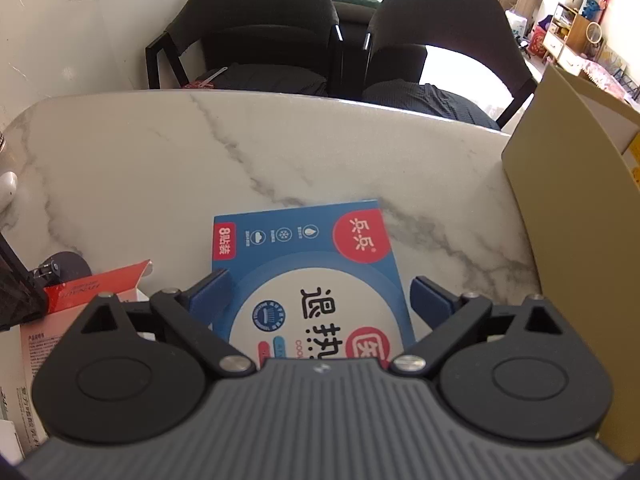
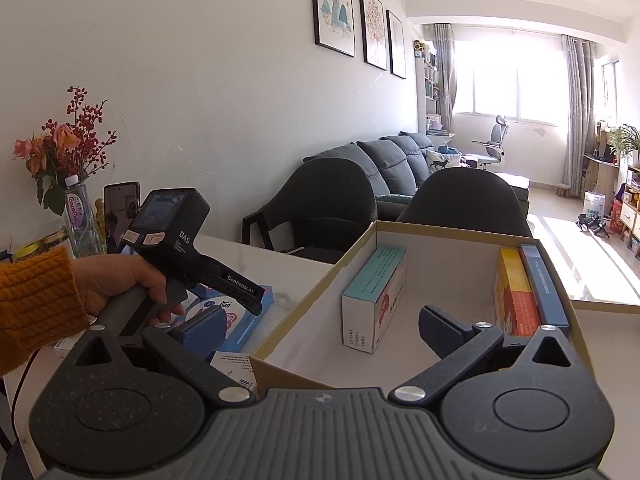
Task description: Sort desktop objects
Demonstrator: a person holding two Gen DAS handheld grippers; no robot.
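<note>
A white marble-patterned tabletop with grey veins carries the things. A blue flat box lies flat on it near the front edge. To its left sit a red-and-white carton and other small cartons. At the right stands an open tan cardboard box, just beside the blue box. A white earbud case rests at the far left.

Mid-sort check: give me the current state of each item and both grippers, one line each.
Left gripper: open, straddling the blue box, pads not pressing.
Right gripper: open, empty, at the cardboard box's near edge.
Blue box: flat on the marble table, outside the cardboard box.
Cardboard box: open-topped.
White-and-teal box: upright inside.
Yellow-orange box: upright against the right wall.
</note>
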